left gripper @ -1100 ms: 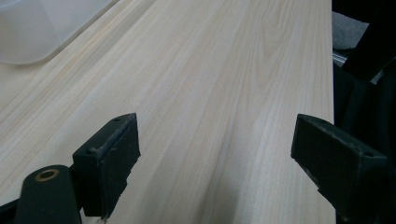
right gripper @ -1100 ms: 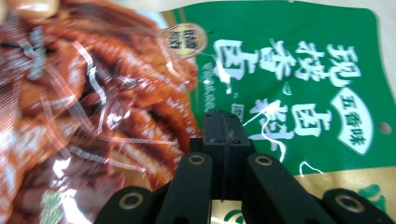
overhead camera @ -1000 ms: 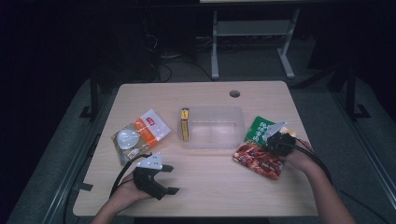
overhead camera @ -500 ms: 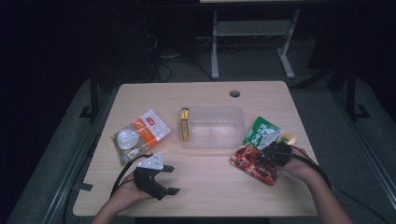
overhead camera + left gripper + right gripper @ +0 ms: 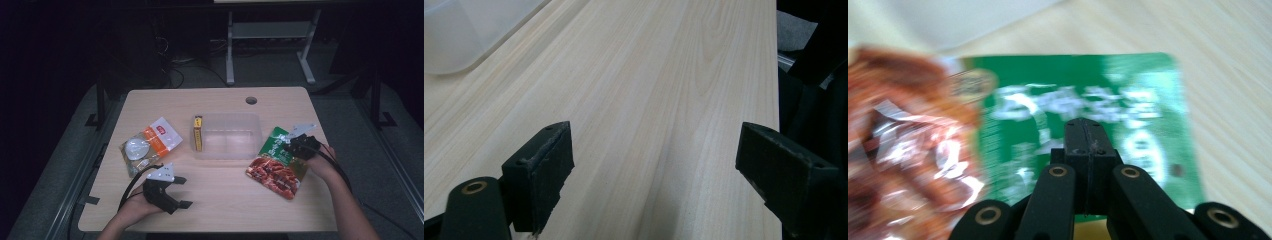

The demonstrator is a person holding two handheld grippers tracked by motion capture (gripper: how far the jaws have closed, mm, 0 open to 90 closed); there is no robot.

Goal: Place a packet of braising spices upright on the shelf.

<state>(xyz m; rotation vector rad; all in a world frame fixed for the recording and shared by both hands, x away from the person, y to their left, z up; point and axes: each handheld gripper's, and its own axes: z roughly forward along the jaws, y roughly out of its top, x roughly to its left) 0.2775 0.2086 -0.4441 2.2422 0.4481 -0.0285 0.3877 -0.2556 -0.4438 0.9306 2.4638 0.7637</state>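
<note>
Since the earlier frame my right gripper (image 5: 295, 145) had swung toward the tub (image 5: 227, 135), jaws shut empty above the pouch (image 5: 276, 162), which lay right of the tub, long axis slanting. Left gripper (image 5: 175, 192) sat open, farther off.

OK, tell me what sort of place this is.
Probably a lab or recording room, not a kitchen: a plain wooden table with a cable hole, a metal stand and loose cables on the dark floor behind.
</note>
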